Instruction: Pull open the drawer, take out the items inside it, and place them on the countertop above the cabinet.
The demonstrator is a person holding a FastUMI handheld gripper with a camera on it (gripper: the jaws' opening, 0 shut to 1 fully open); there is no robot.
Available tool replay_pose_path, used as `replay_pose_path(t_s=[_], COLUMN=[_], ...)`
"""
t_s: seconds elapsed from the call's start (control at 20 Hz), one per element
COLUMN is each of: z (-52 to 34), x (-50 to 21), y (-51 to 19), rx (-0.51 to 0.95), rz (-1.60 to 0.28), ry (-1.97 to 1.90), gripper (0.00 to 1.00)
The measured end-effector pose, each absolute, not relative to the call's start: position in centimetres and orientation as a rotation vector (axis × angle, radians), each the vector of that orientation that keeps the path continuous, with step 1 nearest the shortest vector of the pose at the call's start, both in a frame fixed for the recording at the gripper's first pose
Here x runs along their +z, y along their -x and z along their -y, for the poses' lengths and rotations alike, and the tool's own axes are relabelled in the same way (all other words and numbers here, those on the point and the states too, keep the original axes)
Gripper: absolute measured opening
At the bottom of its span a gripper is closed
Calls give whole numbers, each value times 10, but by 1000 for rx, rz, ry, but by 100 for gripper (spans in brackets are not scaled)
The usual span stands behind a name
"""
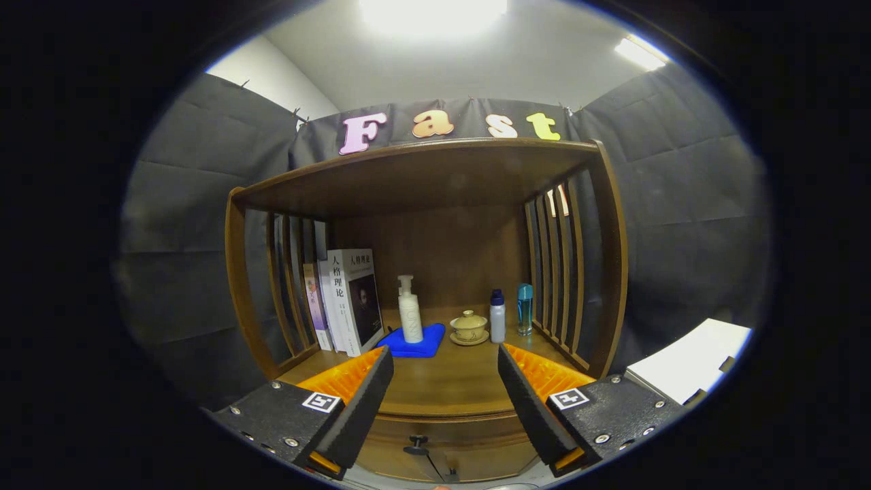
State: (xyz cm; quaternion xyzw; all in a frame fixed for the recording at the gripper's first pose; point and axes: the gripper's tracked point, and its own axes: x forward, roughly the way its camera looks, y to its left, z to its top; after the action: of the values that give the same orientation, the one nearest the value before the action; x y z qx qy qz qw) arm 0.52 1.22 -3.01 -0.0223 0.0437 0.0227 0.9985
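Observation:
A brown wooden cabinet (435, 170) with slatted sides stands ahead. Its countertop (446, 384) stretches between and beyond my fingers. Below the countertop's front edge, the drawer front (469, 446) sits flush and closed, with a small dark knob (416, 446) low between my fingers. My gripper (446, 371) is open, fingers spread wide apart above the drawer front, nothing between them. The drawer's inside is hidden.
On the countertop's back stand several books (347, 299) at the left, a white pump bottle (409, 313) on a blue cloth (415, 344), a lidded tea bowl (469, 327), a white bottle with a blue cap (497, 316) and a teal bottle (524, 309). A white surface (687, 361) lies right.

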Motion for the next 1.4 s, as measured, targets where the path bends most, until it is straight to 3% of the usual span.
replay_pose_path(t_s=[0.35, 0.8, 1.4], z=[-34, -53, -39], x=[-68, -150, -258], y=[-10, -9, -10], rx=[82, 12, -32], rz=[-137, -189, -338], ry=[133, 349, 211], gripper=[96, 95, 91])
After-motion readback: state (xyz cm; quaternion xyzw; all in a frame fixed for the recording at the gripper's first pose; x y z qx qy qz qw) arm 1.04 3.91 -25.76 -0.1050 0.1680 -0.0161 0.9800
